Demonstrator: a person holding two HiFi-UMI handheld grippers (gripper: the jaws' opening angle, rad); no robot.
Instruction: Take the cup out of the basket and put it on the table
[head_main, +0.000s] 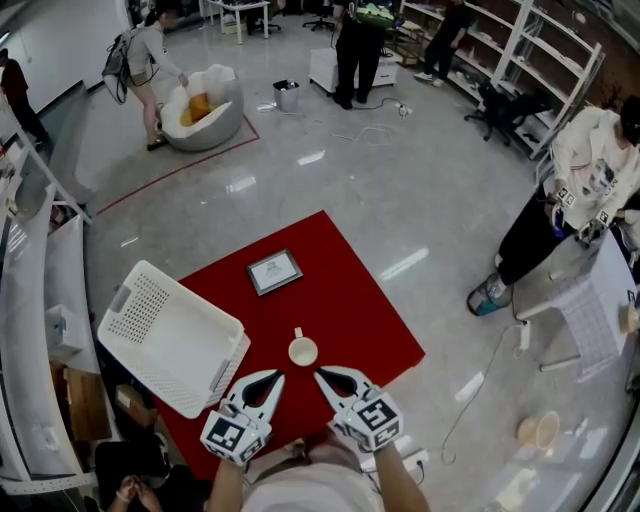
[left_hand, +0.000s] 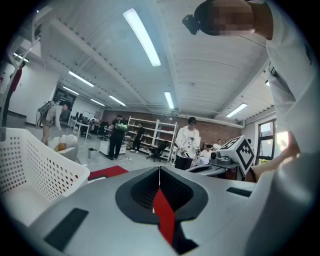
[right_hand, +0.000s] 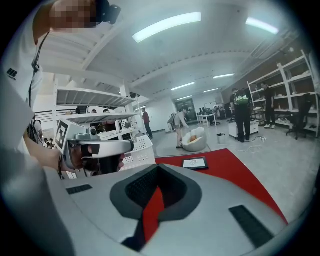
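A small cream cup (head_main: 303, 351) stands upright on the red table (head_main: 350, 300), its handle turned away from me. The white perforated basket (head_main: 160, 320) lies at the table's left edge, tilted over it, and nothing shows inside. My left gripper (head_main: 277, 376) and right gripper (head_main: 319, 376) hover side by side just short of the cup, apart from it. Both are shut with nothing between their jaws. In the left gripper view the jaws of the left gripper (left_hand: 159, 168) meet, with the basket (left_hand: 35, 170) to the left. The right gripper (right_hand: 159, 166) looks the same. Neither gripper view shows the cup.
A framed picture (head_main: 274, 271) lies flat on the far part of the table, also seen as a framed picture (right_hand: 195, 163) past the right jaws. A person in white (head_main: 590, 170) stands at another table to the right. More people and shelves are farther off.
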